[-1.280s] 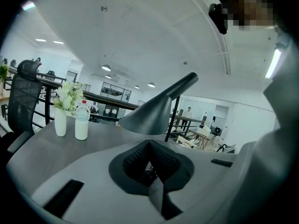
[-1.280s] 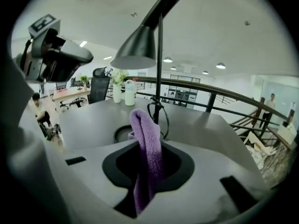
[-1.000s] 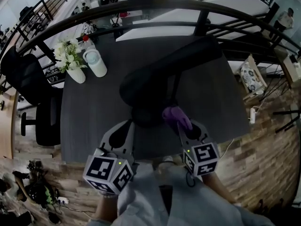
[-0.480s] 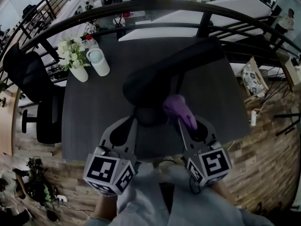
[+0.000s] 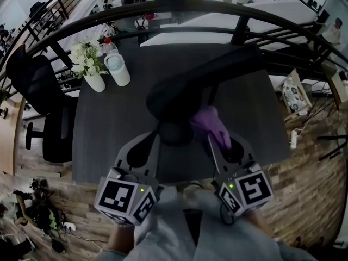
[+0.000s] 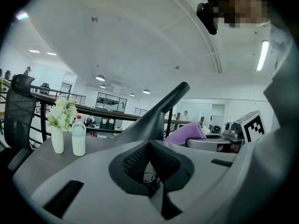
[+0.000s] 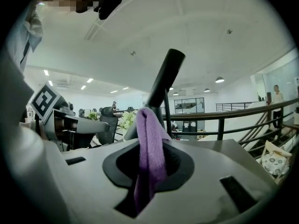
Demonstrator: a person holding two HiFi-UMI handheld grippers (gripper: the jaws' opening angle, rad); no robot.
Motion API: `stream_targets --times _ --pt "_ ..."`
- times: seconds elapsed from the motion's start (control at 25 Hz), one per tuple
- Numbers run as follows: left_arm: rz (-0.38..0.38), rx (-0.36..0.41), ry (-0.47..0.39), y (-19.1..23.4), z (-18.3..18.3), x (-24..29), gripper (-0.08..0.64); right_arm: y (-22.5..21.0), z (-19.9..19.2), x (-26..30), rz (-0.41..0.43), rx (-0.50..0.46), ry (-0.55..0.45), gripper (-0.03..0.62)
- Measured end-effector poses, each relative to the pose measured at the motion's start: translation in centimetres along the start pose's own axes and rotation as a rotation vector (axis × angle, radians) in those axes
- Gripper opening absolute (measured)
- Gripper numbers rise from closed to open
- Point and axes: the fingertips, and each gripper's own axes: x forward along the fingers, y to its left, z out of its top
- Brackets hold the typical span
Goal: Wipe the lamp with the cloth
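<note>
On the dark table (image 5: 103,140), close to its near edge, the black lamp (image 5: 201,80) stands with its round foot between the two grippers and its long arm slanting up and away to the right. The right gripper (image 5: 212,139) has its jaws clamped on a purple cloth (image 5: 209,124). A fold of the cloth stands up between the jaws and its upper end lies against or just beside the lamp's stem, low down near the foot; the pictures do not show which. The left gripper (image 5: 154,140) has its jaws pressed together with nothing visible between them, their tips just beside the foot on the other side, so it looks to be steadying or merely waiting, not gripping. As a judgement, the wiping is at most at its beginning. The cloth is in hand and brought to the lamp's lower part, while the whole sloping arm and the far end appear yet to be gone over. No dust or smear can be made out to tell cleaned from uncleaned. At the table's far left corner, well apart from the lamp, stand a vase of white flowers (image 5: 89,72) and a white bottle (image 5: 118,69). A black office chair (image 5: 38,102) sits off the table's left side, and a dark railing (image 5: 163,10) curves behind. Nothing lies in the cloth's path along the arm. The left gripper, so near the foot, is the one thing that may crowd a stroke there.
</note>
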Motion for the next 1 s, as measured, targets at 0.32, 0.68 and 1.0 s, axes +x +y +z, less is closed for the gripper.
stream_targets --times 0.32,0.68,1.0 --pt "-0.011 -0.010 0.010 0.1 -0.2 0.0 0.014 -0.2 -0.3 0.0 -0.010 0.003 0.006 0.055" --pt "-0.014 -0.018 0.017 0.3 -0.5 0.0 0.014 -0.2 -0.9 0.2 -0.016 -0.001 0.028 0.055" --pt "-0.013 -0.043 0.042 0.5 -1.3 0.2 0.014 -0.2 -1.5 0.4 -0.001 0.009 0.043 0.055"
